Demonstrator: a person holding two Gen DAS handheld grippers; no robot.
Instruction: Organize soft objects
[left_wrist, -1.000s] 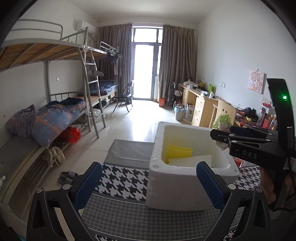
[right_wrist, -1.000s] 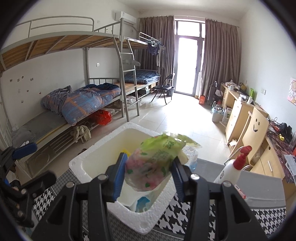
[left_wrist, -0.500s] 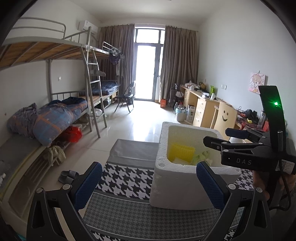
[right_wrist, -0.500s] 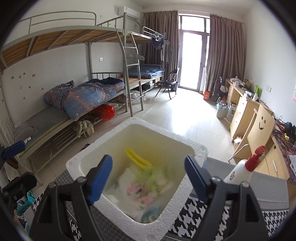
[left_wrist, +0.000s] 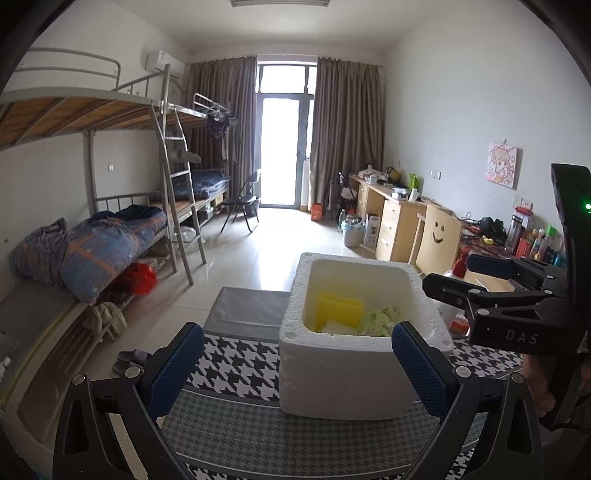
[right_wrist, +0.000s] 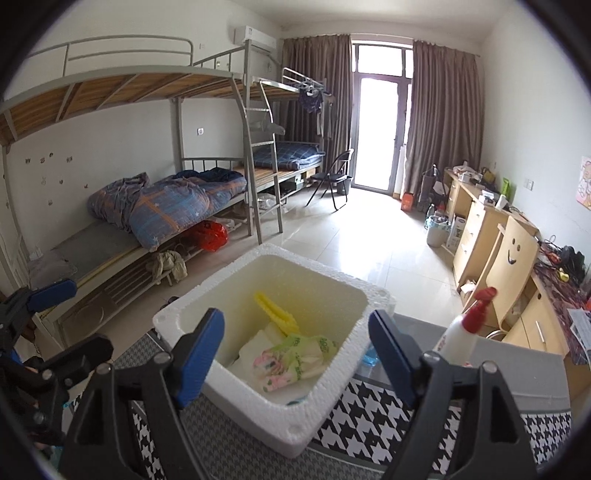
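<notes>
**Soft pack lies in the foam box, both grippers empty**

Where the right wrist view begins, the right gripper (right_wrist: 295, 345) hangs over the near rim of a white foam box (right_wrist: 236, 391), its blue pads spread wide with nothing between them. Inside the box lies a soft green and pink pack (right_wrist: 291, 360), released and resting on white foam pieces, apart from both pads. Just behind the pack, a yellow ribbed piece (right_wrist: 275, 314) leans against the inner wall. The box stands on a black and white houndstooth cloth (right_wrist: 373, 421). To the right of the box, just beside it, stands a white spray bottle (right_wrist: 463, 332) with a red trigger top.

From the left wrist view, the left gripper (left_wrist: 295, 363) hovers before the same box (left_wrist: 332, 376), its pads also held wide apart and gripping nothing; the box sits between and beyond them, untouched. The green pack (left_wrist: 380, 321) and the yellow piece (left_wrist: 340, 310) show over the rim. At the right edge, the right gripper (left_wrist: 480, 277) reaches in from the side above the box's far right corner, with a hand (left_wrist: 535, 384) on its handle.

Farther off, a metal bunk bed (right_wrist: 155, 206) with a bundled blue quilt lines the left wall. Wooden desks (right_wrist: 480, 225) run along the right wall. At the far end, brown curtains (right_wrist: 439, 122) frame a bright glass door.
</notes>
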